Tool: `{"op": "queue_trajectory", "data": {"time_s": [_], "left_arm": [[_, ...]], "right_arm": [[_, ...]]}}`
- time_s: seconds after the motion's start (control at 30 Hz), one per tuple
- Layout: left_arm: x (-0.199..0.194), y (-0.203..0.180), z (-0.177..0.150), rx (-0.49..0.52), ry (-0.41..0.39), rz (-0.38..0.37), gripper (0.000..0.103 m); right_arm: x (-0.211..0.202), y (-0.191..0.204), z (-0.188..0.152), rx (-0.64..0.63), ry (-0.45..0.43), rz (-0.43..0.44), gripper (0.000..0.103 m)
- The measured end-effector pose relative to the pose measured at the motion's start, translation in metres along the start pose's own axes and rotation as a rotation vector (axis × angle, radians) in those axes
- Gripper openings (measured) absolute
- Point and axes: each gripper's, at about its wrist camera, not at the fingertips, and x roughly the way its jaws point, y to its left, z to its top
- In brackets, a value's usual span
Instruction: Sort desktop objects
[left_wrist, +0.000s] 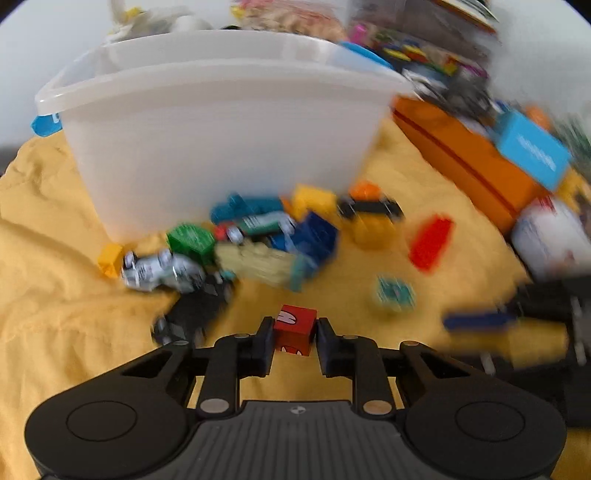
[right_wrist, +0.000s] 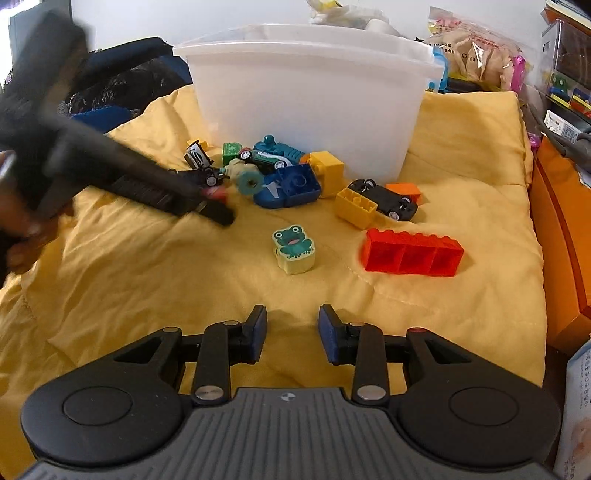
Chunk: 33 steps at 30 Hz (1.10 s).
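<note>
Light: bright, even, soft | Shadows: faint beneath right tongs (right_wrist: 292, 328) | Left view: heavy motion blur, toys smeared | Right view: sharp centre, left tongs (right_wrist: 218, 206) blurred | Edges: fisheye bending, dark corners

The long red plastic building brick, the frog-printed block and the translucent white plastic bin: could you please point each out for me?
Long red plastic building brick (right_wrist: 412, 253), right wrist view, open underside.
Frog-printed block (right_wrist: 293, 245), right wrist view, printed top face.
Translucent white plastic bin (right_wrist: 310, 107), right wrist view, front wall.
</note>
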Motion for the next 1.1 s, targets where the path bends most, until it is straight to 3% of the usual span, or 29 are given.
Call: {"op": "queue_trajectory", "data": {"time_s": [0.27, 0.33, 0.37, 0.57, 0.7, 0.93, 1.03, 1.1], "left_arm": [[-0.032, -0.022, -0.045, -0.025, 0.017, -0.019, 0.027], [-0.035, -0.022, -0.048, -0.025, 0.017, -0.015, 0.027], [-0.038, -0.021, -0.050, -0.027, 0.016, -0.013, 0.027], [-0.046, -0.025, -0.061, -0.025, 0.021, -0.012, 0.028], [-0.049, -0.027, -0.070, -0.009, 0.001, -0.016, 0.038], [-0.050, -0.033, -0.075, 0.012, -0.023, 0.005, 0.040], [-0.049, -0.038, -0.076, 0.031, -0.027, 0.004, 0.051], [-0.047, -0.043, -0.077, 0.042, -0.027, 0.000, 0.063]], "right_arm": [[0.029, -0.002, 0.028, -0.018, -0.040, -0.005, 0.037], [0.033, -0.001, 0.030, -0.034, -0.026, 0.003, 0.033], [0.032, 0.000, 0.030, -0.036, -0.024, 0.012, 0.029], [-0.001, 0.019, 0.001, -0.047, 0.027, 0.017, 0.029], [-0.018, 0.032, -0.014, -0.023, 0.028, -0.024, 0.031], [-0.017, 0.025, -0.017, 0.028, 0.010, -0.018, 0.034], [-0.017, 0.024, -0.019, 0.043, 0.000, -0.014, 0.034], [-0.016, 0.025, -0.019, 0.036, 0.002, -0.026, 0.041]]}}
